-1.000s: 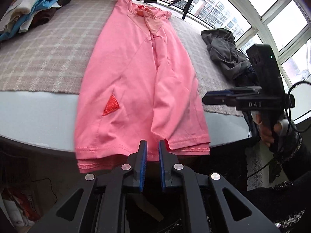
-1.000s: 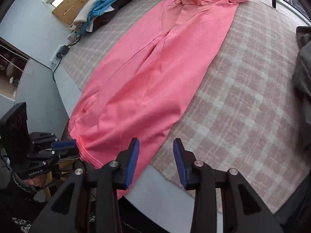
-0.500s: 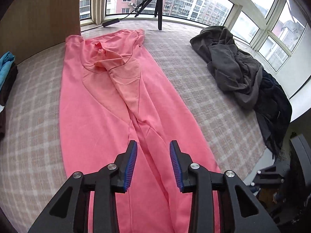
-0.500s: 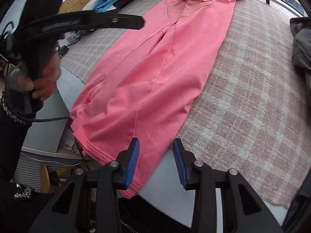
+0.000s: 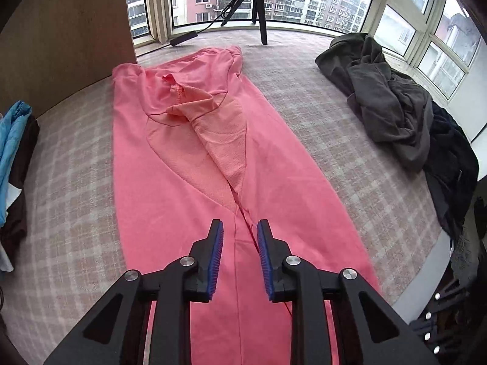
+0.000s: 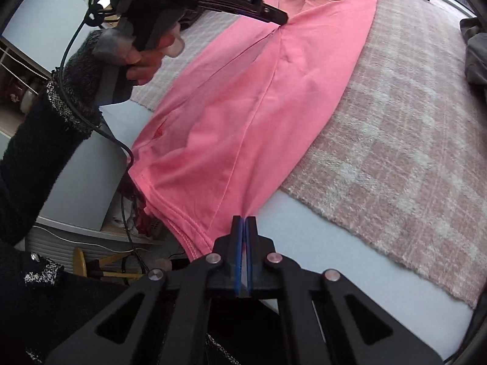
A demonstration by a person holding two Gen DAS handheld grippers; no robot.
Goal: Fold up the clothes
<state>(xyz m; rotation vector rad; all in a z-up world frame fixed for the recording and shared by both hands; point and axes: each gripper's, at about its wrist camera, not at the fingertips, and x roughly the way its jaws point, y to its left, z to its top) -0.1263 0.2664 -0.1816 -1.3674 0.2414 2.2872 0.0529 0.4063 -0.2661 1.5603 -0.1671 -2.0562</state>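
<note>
A long pink garment (image 5: 182, 200) lies flat along a plaid blanket (image 5: 334, 140), its hem hanging over the near edge (image 6: 182, 213). My left gripper (image 5: 239, 228) hovers above the garment's middle seam. Its jaws are closing, the pink cloth lies under the gap and the blue pads (image 5: 216, 252) press on nothing. In the right wrist view that left gripper (image 6: 274, 16) reaches over the cloth, held by a hand (image 6: 146, 48). My right gripper (image 6: 244, 222) is shut on the garment's hem corner, and the cloth puckers into its pads.
A heap of dark grey clothes (image 5: 389, 112) lies at the right by the windows. Folded blue and brown clothes (image 5: 12, 140) are stacked at the left. A tripod (image 5: 258, 9) stands at the far end. The bare pale surface (image 6: 319, 243) ends near me, with a stool (image 6: 82, 261) below.
My left gripper swung from the hem end up over the garment's middle, its jaws wider than a second ago. My right gripper slid onto the hem corner and shut on it.
</note>
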